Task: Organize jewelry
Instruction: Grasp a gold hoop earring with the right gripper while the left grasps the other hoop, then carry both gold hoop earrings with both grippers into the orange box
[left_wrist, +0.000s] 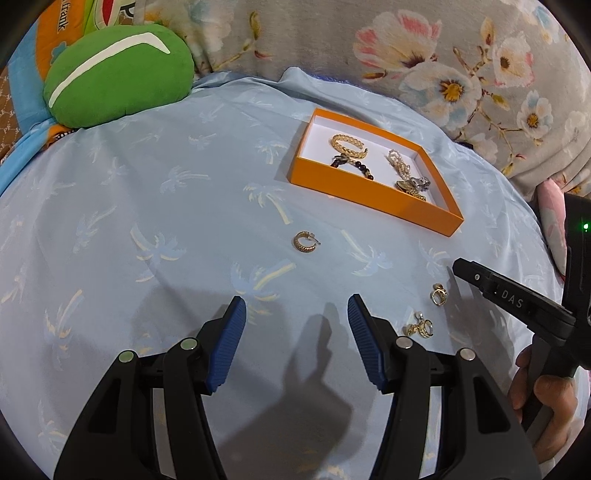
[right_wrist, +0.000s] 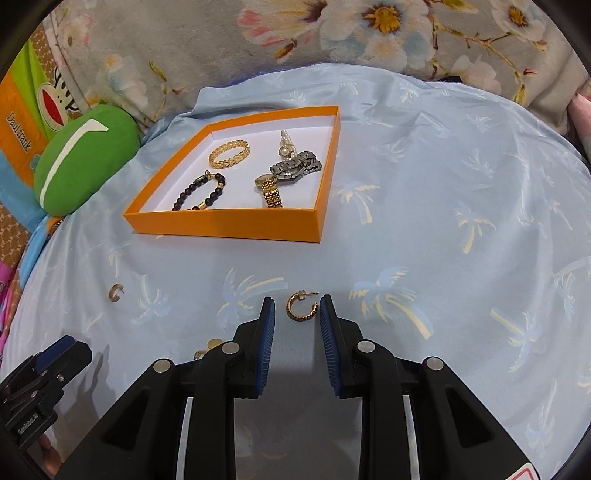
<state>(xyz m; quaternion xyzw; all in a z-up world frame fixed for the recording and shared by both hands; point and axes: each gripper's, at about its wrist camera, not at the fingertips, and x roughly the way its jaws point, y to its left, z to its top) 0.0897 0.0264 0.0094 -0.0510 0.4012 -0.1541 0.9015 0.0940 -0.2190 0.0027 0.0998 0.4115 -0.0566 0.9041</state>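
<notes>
Gold hoop earring (right_wrist: 303, 307) between spread right gripper (right_wrist: 297, 314) tips, untouched; left gripper (left_wrist: 295, 314) spread too

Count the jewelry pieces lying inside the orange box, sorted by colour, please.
Gold: 2, braided bangle and watch
Black: 1, bead bracelet
Silver: 1, link band
Pearl white: 1, pearl piece
Total: 5 in the orange box

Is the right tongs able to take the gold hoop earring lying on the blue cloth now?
Probably yes: the gold hoop earring lies between the open right tongs, nothing blocking.
</notes>
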